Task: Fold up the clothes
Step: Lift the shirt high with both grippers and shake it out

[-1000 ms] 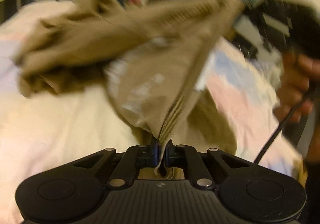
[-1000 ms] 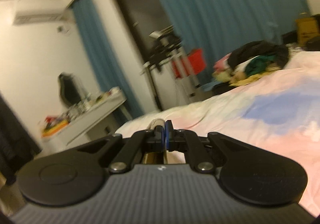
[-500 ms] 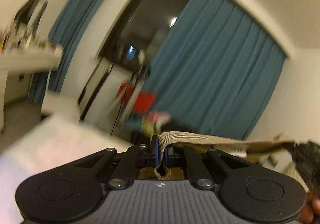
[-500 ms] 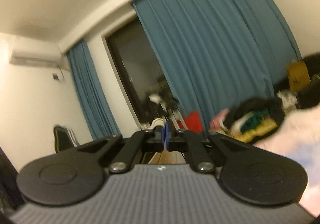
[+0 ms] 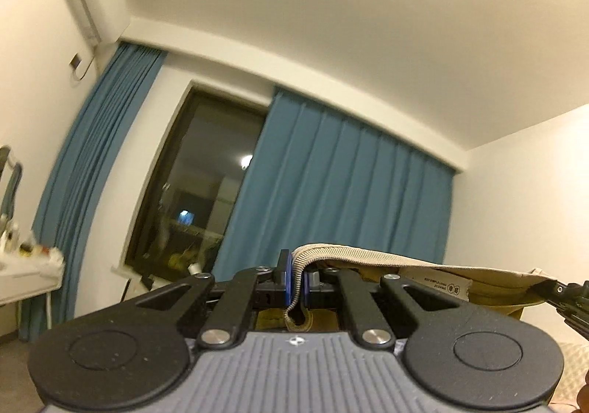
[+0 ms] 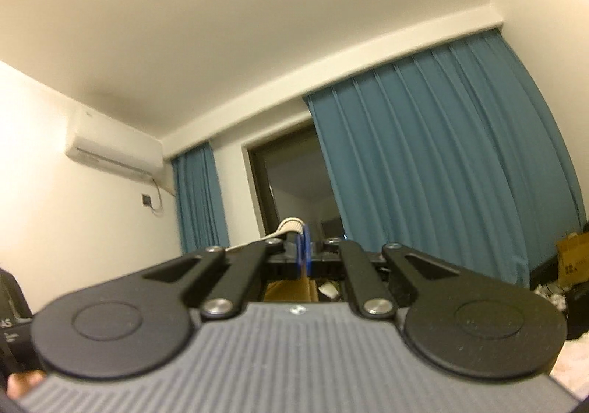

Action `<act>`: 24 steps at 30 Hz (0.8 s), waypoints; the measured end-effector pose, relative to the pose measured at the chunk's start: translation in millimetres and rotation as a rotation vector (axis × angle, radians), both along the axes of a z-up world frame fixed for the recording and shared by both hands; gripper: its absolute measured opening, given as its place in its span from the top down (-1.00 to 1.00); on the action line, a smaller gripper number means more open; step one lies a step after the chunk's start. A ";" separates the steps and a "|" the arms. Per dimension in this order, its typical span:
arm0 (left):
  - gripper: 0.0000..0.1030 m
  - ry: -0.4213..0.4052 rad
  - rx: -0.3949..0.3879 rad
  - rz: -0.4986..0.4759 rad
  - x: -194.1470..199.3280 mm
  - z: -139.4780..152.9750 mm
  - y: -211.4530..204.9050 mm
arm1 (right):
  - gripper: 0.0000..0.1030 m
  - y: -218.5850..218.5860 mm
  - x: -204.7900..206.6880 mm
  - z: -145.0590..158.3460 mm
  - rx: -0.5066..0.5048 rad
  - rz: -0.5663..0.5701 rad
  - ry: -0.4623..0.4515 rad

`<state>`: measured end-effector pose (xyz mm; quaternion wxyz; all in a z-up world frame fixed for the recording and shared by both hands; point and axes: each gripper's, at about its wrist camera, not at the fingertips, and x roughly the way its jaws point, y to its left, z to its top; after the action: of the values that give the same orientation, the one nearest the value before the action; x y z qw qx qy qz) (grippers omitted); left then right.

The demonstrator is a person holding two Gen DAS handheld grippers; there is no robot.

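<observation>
**Both tongs pinch the tan garment, held up toward the ceiling**

The left tongs (image 5: pixel 294 284) are pressed together on the ribbed waistband of the tan garment (image 5: pixel 368 258); a short loop of that band hangs down on the near side of the blue pads. From the pinch the band runs right, stretched nearly level, with a white printed label (image 5: pixel 438 282) showing on the cloth just under it. At the far right edge of the left view the band ends at the tip of the right tongs (image 5: pixel 567 293), which touches the cloth there.

In the right view the right tongs (image 6: pixel 303 258) are likewise closed, with the ribbed tan edge bunched just left of and above the blue pads and trailing off to the left behind the linkage. How the rest of the garment hangs is hidden below both views.

Beyond the tongs, both cameras tilt up at the room: blue curtains (image 5: pixel 331 192) on either side of a dark window (image 5: pixel 198 192), a wall air conditioner (image 6: pixel 114 155) on the left wall, and the pale ceiling. A white desk (image 5: pixel 29 269) with small items sits at the left edge of the left view. A brown paper bag (image 6: pixel 572 258) stands at the far right of the right view.
</observation>
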<state>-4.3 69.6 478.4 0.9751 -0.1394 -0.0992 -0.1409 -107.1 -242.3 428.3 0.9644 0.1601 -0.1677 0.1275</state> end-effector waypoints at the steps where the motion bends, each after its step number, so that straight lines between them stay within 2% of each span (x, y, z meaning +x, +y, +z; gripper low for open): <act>1: 0.88 -0.004 -0.002 -0.009 -7.8 4.2 1.3 | 0.90 -0.4 -7.2 5.8 -0.002 -0.003 -0.005; 4: 0.88 -0.014 -0.009 -0.035 -31.6 16.6 5.3 | 0.90 -1.3 -24.3 18.2 -0.013 -0.014 -0.009; 7: 0.88 -0.024 -0.015 -0.061 -55.3 29.0 9.3 | 0.90 -4.7 -31.7 16.7 -0.021 -0.021 0.015; 10: 0.88 -0.004 -0.001 -0.073 -49.3 14.7 7.0 | 0.90 -9.0 -27.0 2.1 -0.037 -0.053 0.048; 11: 0.88 0.014 0.001 -0.069 -35.6 4.2 2.0 | 0.90 -10.3 -24.0 -3.5 -0.043 -0.065 0.061; 15: 0.88 0.097 0.002 -0.051 24.7 -40.8 -16.5 | 0.90 -17.0 34.2 -43.3 -0.052 -0.113 0.164; 18: 0.87 0.180 0.006 -0.016 96.4 -96.2 -35.3 | 0.90 -22.1 79.8 -73.8 -0.059 -0.150 0.244; 21: 0.87 0.264 0.036 0.032 173.0 -146.5 -53.9 | 0.90 -26.3 156.2 -113.8 -0.063 -0.192 0.341; 24: 0.86 0.336 0.044 0.076 262.6 -202.5 -68.5 | 0.90 -30.7 248.2 -169.5 -0.054 -0.209 0.420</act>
<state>258.3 1.1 275.9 0.9854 -0.1358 0.0632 -0.0807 141.0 -273.0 258.8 0.9900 0.1391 0.0246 -0.0047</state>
